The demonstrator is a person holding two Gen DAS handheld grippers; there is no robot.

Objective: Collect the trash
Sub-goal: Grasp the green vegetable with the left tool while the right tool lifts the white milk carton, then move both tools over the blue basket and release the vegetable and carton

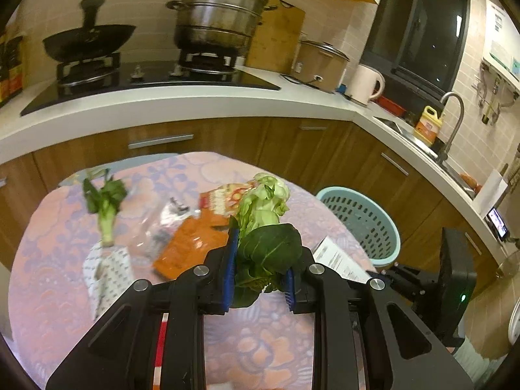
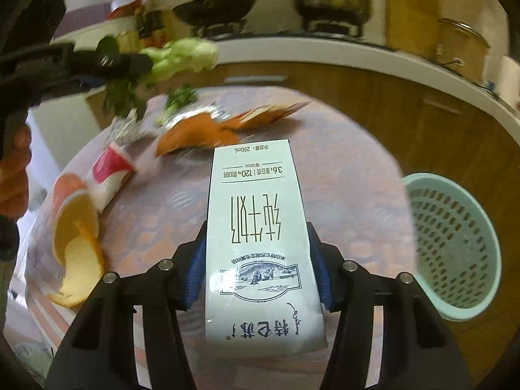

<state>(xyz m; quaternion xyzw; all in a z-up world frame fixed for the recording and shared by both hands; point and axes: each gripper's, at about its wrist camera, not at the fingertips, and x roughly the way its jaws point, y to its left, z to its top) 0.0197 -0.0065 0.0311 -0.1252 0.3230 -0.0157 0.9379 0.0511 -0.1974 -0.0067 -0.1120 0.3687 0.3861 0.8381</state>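
Closest to the right wrist camera, the right gripper (image 2: 260, 263) pinches a white milk carton (image 2: 258, 227) between its blue pads, the carton lying lengthwise with its print upside down above the patterned tablecloth (image 2: 351, 178). Left of it on the cloth sit an orange peel (image 2: 76, 243) at the table edge, then a red-and-white paper cup (image 2: 110, 175) on its side, then an orange wrapper (image 2: 201, 131) farther back. At the upper left of that view, the left gripper (image 1: 260, 276) is seen side-on, held above the table.

From the left wrist camera, that gripper is closed on a bunch of leafy greens (image 1: 265, 224), dark leaves between the pads and the pale stalk end pointing up. On the cloth to the left lies a second piece of greens (image 1: 104, 208) beside a crumpled clear bag (image 1: 162, 224). A light blue plastic basket (image 1: 367, 224) stands on the floor just beside the table's right edge, in front of the wooden cabinets (image 1: 325, 149).
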